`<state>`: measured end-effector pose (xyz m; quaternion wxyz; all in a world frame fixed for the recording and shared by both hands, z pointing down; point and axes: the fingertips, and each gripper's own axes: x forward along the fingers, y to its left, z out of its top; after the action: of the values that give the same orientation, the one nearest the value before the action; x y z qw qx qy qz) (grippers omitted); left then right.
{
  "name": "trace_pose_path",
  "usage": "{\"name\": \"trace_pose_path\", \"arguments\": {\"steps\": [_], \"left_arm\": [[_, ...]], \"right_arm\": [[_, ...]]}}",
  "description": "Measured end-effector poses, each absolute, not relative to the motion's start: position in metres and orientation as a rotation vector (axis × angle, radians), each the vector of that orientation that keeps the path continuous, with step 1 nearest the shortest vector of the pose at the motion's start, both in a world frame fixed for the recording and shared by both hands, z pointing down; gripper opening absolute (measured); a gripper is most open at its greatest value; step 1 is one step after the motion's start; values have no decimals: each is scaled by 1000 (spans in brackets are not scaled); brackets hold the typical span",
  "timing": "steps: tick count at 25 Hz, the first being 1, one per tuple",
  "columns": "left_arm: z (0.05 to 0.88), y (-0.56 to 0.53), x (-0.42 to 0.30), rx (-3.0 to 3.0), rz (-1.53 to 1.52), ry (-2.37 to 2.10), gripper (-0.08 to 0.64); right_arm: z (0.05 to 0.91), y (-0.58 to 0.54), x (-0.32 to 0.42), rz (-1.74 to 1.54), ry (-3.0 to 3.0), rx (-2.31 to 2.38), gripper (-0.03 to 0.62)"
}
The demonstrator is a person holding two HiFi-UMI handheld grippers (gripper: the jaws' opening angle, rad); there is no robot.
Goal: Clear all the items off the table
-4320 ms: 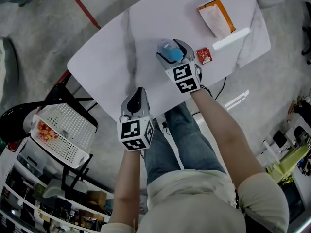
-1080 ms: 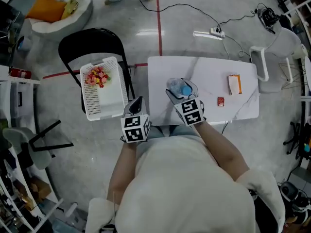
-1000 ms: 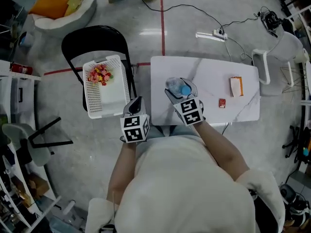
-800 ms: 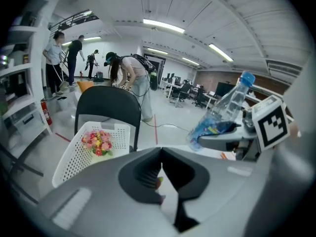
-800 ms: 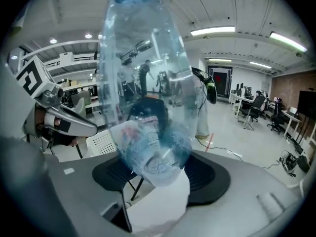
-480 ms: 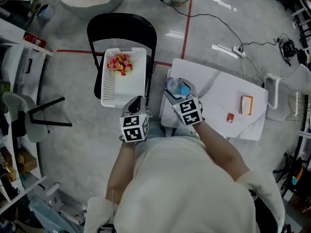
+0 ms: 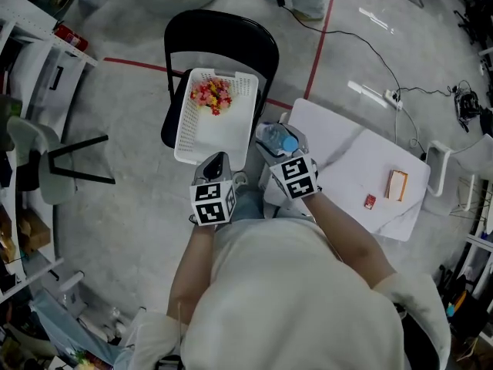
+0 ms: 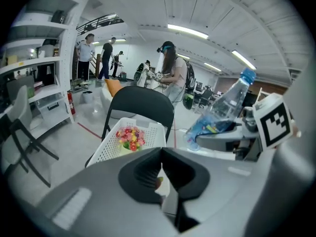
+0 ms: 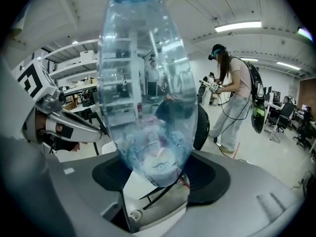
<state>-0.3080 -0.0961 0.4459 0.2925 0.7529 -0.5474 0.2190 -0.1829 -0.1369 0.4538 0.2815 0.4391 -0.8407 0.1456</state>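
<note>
The right hand-held gripper (image 7: 282, 148) was closed on a clear plastic bottle (image 7: 271, 136), its jaws standing partway apart and pressing the lower body near the base, with the blue-capped neck pointing up and away in the right gripper view. The bottle hung at the centre of the head view, above the left corner of the white worktop (image 7: 347, 168) and just right of a white basket (image 7: 202, 133). It looked nearly empty, so it was probably light, with thin, slick walls that would dent under a hard squeeze. A moderate grip across the ribbed lower body, as here, seemed safer than one on the tapering shoulder. The left hand-held gripper (image 7: 218, 164) sat lower left of centre with its jaws together and nothing between them. The basket rested on the seat of a black folding chair (image 7: 219, 29) and held a small bunch of colourful flowers (image 7: 210, 95) at its far end. At the right of the frame, an orange packet (image 7: 397, 185) and a small red item (image 7: 370, 201) lay on the worktop, not yet cleared.
</note>
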Motion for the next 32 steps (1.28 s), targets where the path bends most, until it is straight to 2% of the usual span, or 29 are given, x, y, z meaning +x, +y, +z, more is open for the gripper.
{"name": "trace_pose_path", "arguments": {"steps": [15,32], "left_arm": [[468,-104,-353,1908,575,-1487,8],[508,-132,-386,1823,578,-1483,8]], "right_arm": [[492,-144,-251,450,-2253,1013,322],[559,-141,-296,586,-2165,842,324]]}}
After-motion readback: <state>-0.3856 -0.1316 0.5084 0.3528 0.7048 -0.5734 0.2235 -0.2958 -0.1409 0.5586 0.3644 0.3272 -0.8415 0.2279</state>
